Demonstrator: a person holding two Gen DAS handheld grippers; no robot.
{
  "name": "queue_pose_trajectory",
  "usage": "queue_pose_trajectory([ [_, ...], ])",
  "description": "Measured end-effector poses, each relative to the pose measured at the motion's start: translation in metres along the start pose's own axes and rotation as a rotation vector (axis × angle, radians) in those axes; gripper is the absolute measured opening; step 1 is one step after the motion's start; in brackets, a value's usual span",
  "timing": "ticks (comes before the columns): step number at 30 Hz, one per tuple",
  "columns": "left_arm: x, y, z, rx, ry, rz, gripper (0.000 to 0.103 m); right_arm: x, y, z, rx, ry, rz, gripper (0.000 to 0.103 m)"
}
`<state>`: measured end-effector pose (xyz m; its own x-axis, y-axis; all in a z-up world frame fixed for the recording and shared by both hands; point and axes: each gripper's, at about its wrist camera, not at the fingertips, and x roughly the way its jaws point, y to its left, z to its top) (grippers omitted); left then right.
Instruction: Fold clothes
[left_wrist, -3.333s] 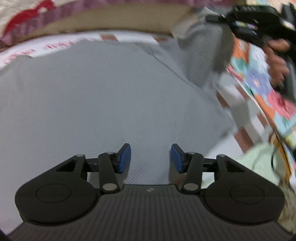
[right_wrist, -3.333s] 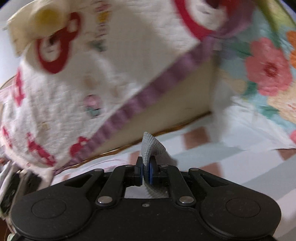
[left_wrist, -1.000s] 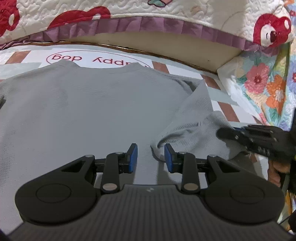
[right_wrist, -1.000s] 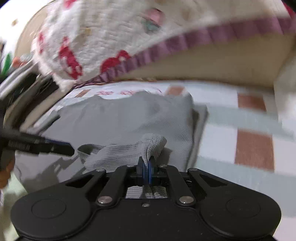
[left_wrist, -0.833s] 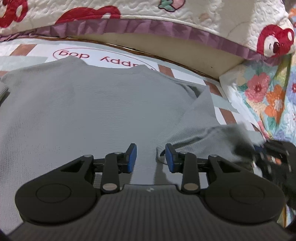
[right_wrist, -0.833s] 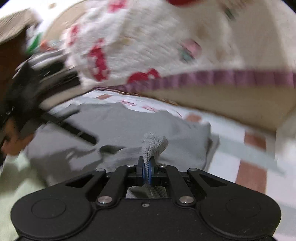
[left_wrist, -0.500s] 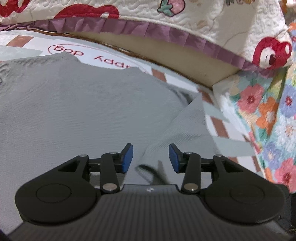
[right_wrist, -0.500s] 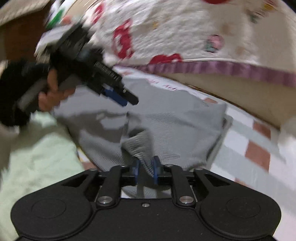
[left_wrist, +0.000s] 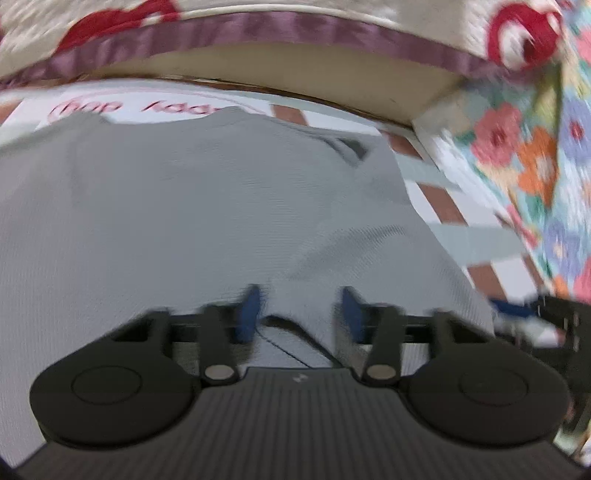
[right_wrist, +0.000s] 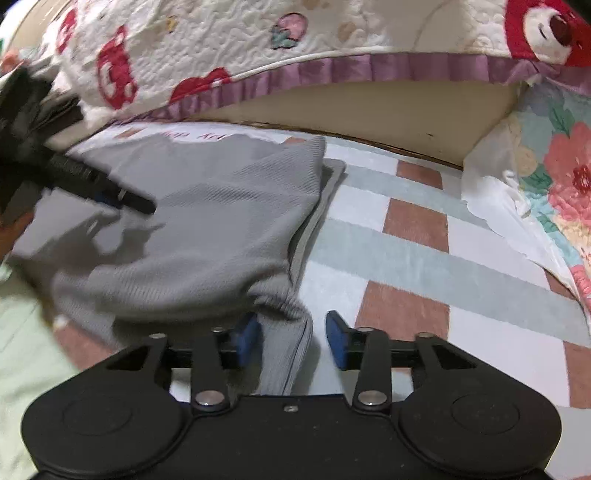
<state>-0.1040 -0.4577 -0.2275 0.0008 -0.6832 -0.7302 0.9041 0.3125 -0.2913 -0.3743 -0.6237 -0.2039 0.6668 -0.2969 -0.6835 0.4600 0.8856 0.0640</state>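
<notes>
Two grippers meet at one folded sleeve (right_wrist: 221, 240) of the grey sweater (left_wrist: 166, 206), which lies flat on the checked sheet (right_wrist: 406, 258). The sleeve's long axis runs from the far shoulder toward the right gripper (right_wrist: 291, 339), the nearer one. Its jaws have just been opening, and the cuff lies loose between them; a second earlier they clamped it. The left gripper (left_wrist: 301, 314) stands open astride a fabric edge.

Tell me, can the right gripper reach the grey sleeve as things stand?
Probably yes: the sleeve lies between the fingers of the right gripper, which have just been opening, and nothing covers it there.
</notes>
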Motion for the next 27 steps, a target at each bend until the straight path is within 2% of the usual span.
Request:
queue_pose_trajectory([
  [1,0.0,-0.005,0.0,0.039,0.004,0.016,0.004,0.0,-0.003,0.002,0.047,-0.019,0.014,0.023],
  [2,-0.003,-0.01,-0.001,0.08,-0.011,0.034,0.004,-0.001,-0.007,0.004,0.095,-0.038,0.029,0.008],
  [3,-0.008,-0.016,-0.001,0.122,-0.034,0.055,0.004,-0.001,-0.01,0.006,0.142,-0.056,0.043,0.009],
  [5,-0.017,-0.025,-0.003,0.174,-0.075,0.096,0.004,-0.003,-0.018,0.001,0.236,-0.066,0.011,0.009],
  [9,-0.017,-0.019,-0.002,0.123,-0.046,0.108,0.004,0.003,-0.029,-0.017,0.376,-0.064,0.026,0.008],
  [11,-0.013,-0.016,-0.004,0.125,-0.032,0.127,0.005,0.005,-0.026,-0.018,0.363,-0.061,0.013,0.009],
  [14,-0.02,-0.005,-0.001,0.086,-0.024,0.138,0.011,0.005,-0.025,-0.017,0.364,-0.052,-0.016,0.013],
  [16,-0.036,0.007,0.002,0.05,-0.049,0.15,0.012,0.004,-0.026,-0.018,0.382,-0.041,-0.035,0.014],
  [18,-0.055,0.02,0.0,0.063,-0.044,0.142,0.026,0.0,-0.023,-0.017,0.361,-0.008,-0.06,0.018],
  [19,-0.064,0.026,-0.003,0.099,-0.03,0.138,0.033,-0.002,-0.019,-0.014,0.323,0.017,-0.08,0.024],
  [20,-0.075,0.033,-0.008,0.141,-0.023,0.157,0.033,-0.005,-0.011,-0.012,0.254,0.039,-0.119,0.03],
  [21,-0.087,0.041,-0.012,0.174,-0.022,0.191,0.033,-0.009,0.001,-0.011,0.169,0.046,-0.174,0.047],
  [22,-0.101,0.053,-0.015,0.185,-0.026,0.225,0.033,-0.014,0.013,-0.01,0.081,0.048,-0.232,0.052],
  [24,-0.127,0.079,-0.015,0.144,-0.044,0.268,0.037,-0.024,0.031,-0.008,-0.004,0.019,-0.256,0.052],
  [25,-0.141,0.098,-0.014,0.101,-0.063,0.296,0.042,-0.029,0.038,-0.004,-0.016,0.0,-0.25,0.052],
  [27,-0.166,0.139,-0.014,-0.007,-0.1,0.364,0.044,-0.039,0.053,0.002,-0.04,-0.037,-0.24,0.052],
])
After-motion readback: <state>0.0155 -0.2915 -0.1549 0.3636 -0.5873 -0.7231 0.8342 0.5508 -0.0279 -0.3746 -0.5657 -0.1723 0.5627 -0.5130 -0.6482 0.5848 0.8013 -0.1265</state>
